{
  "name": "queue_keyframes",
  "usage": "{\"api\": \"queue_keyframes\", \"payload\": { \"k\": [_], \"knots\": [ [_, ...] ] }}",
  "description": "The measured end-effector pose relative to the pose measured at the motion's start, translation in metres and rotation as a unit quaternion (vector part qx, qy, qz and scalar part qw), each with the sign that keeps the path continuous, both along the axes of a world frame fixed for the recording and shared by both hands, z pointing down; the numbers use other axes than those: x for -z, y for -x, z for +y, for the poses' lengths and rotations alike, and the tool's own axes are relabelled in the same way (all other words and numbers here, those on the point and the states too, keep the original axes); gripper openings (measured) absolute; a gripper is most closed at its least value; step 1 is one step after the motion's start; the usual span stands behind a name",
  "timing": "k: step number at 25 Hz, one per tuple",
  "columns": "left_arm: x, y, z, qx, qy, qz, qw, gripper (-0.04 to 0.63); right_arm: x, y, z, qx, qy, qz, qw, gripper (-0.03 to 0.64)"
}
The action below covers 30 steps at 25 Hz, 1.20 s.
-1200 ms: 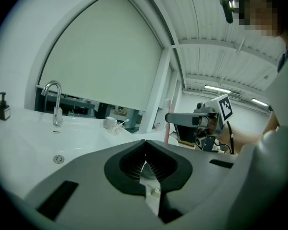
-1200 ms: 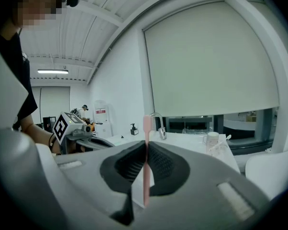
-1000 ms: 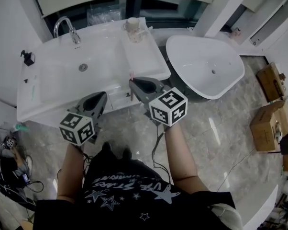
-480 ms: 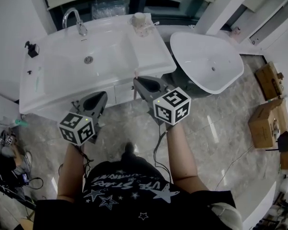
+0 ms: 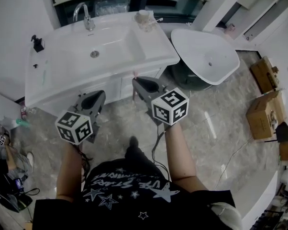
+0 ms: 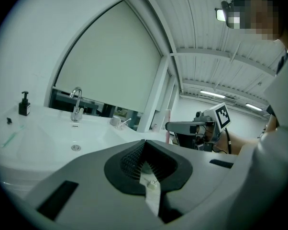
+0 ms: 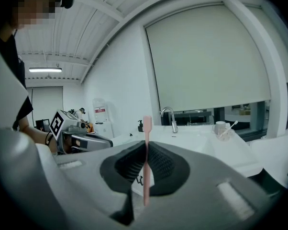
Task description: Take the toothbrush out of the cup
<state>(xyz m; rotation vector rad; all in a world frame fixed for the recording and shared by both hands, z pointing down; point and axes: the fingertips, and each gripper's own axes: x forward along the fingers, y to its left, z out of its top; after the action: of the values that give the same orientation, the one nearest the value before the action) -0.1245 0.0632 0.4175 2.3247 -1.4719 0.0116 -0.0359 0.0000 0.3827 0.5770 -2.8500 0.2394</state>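
Observation:
A thin pink toothbrush stands upright between the jaws of my right gripper, which is shut on it. In the head view the right gripper hovers over the floor in front of the vanity, the pink toothbrush poking up at its tip. The cup stands on the counter's back right corner, well away from both grippers, with a white stick leaning in it. My left gripper hangs level beside the right one. Its jaws are shut with nothing between them.
A white vanity with a sink basin, a faucet and a black soap dispenser lies ahead. A white oval tub stands to the right. Cardboard boxes sit on the tiled floor at far right.
The vanity and cup have slid farther from me and up the head view. Both grippers keep the same pose, the right one still holding the pink toothbrush.

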Motion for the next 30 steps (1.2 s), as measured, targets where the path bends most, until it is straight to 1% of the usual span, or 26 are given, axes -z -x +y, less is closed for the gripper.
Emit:
{"api": "queue_keyframes", "payload": {
  "k": [17, 24, 30],
  "knots": [
    [0.003, 0.020, 0.114, -0.042, -0.007, 0.004, 0.9991, 0.008, 0.000, 0.011, 0.125, -0.053, 0.001, 0.004, 0.999, 0.011],
    [0.001, 0.017, 0.150, -0.057, -0.007, 0.006, 0.9983, 0.008, -0.005, 0.003, 0.166, -0.076, 0.005, 0.007, 0.997, 0.012],
    [-0.003, 0.012, 0.171, -0.071, -0.005, 0.010, 0.9974, 0.008, -0.014, -0.004, 0.192, -0.088, 0.012, 0.020, 0.996, 0.011]
  ]
}}
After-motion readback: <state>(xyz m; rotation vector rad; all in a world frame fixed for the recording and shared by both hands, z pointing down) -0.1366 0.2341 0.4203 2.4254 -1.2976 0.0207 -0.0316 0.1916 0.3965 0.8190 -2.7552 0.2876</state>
